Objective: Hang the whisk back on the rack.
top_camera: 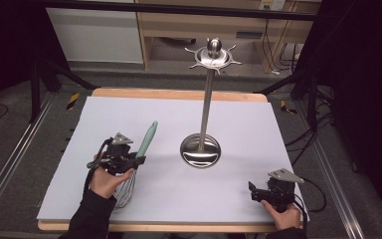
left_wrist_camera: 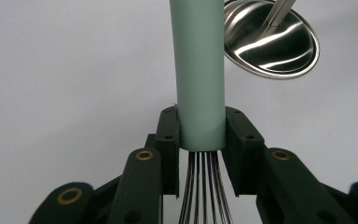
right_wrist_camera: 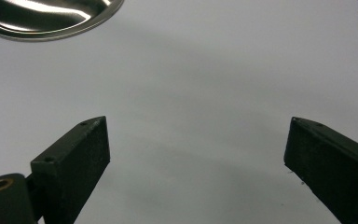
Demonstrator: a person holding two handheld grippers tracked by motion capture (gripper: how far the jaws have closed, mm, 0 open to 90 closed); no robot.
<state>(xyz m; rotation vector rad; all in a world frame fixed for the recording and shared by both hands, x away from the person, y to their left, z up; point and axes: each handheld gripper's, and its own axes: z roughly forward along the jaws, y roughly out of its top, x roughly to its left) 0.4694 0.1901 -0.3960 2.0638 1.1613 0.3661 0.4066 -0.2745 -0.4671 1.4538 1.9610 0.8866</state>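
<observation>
Left gripper clamps unmarked green whisk handle beside steel stand.

Both forearms wear black sleeves, and each hand carries a black gripper, the left gripper and right gripper alike topped by a grey three-cornered plate, trailing a black cable, with blocky black jaws on arms set with brass-coloured rivets and small screws.
</observation>
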